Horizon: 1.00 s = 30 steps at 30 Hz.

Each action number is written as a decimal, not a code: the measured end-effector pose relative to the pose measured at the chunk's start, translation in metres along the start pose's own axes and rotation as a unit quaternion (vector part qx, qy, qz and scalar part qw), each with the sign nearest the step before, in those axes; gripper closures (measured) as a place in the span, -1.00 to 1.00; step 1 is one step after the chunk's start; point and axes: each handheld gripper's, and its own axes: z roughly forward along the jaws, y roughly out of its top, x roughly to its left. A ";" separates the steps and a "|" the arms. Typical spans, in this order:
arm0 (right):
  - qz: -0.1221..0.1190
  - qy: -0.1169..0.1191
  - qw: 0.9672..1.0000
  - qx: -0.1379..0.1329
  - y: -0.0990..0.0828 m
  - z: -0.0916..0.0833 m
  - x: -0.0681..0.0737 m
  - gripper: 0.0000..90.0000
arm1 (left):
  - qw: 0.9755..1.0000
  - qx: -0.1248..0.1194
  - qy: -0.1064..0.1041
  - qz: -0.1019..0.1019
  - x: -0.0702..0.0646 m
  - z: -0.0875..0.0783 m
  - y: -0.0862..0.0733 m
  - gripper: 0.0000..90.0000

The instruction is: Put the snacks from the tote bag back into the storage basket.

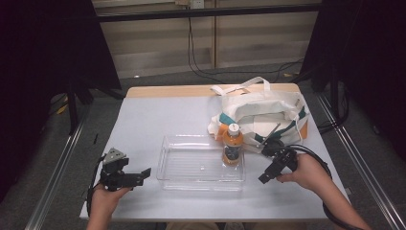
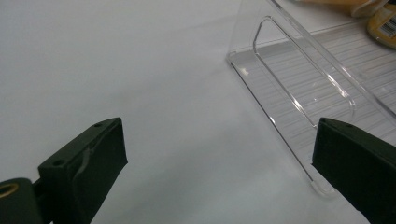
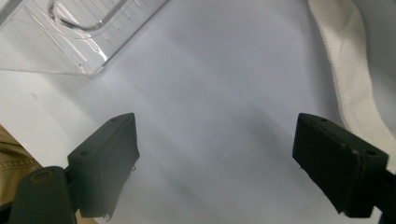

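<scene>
The bottle (image 1: 232, 144) already stands upright in the clear tray's (image 1: 191, 178) far right corner, just in front of the canvas bag (image 1: 261, 112). Your left gripper (image 1: 141, 175) and right gripper (image 1: 265, 178) both gape empty beside the tray, so little seems left, as far as you can judge, beyond pulling clear.

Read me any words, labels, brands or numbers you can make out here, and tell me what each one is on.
No text here can be read.
Bottle: its dark label carries print, too small and blurred to read in the high view.
Bottle label edge: a white patch with barcode-like lines, not legible.
Bag: white with teal trim, no lettering visible.
Tray: clear plastic, no markings visible.
</scene>
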 end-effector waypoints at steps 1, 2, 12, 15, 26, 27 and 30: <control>0.000 -0.002 1.000 -0.001 0.000 0.000 0.000 -0.69 | 1.000 0.000 0.000 0.000 0.000 0.000 0.000 -0.94; 0.002 0.000 1.000 -0.003 -0.001 0.001 0.000 -0.69 | 1.000 0.000 0.001 -0.001 0.000 0.000 0.000 -0.94; 0.014 0.006 1.000 -0.013 -0.008 0.004 -0.004 -0.69 | 1.000 0.001 0.002 -0.001 0.000 0.000 0.000 -0.94; 0.013 0.007 1.000 -0.015 -0.009 0.005 -0.004 -0.69 | 1.000 0.001 0.003 0.000 0.001 0.000 0.000 -0.94; 0.021 0.006 1.000 -0.020 -0.015 0.010 -0.004 -0.69 | 1.000 0.000 0.001 -0.002 -0.001 0.001 0.000 -0.94; 0.022 0.006 0.999 -0.023 -0.015 0.010 -0.004 -0.69 | 1.000 0.000 0.002 -0.001 -0.001 0.001 0.000 -0.94; 0.022 0.007 0.999 -0.026 -0.017 0.011 -0.005 -0.69 | 1.000 0.001 0.002 0.001 0.000 0.000 0.000 -0.94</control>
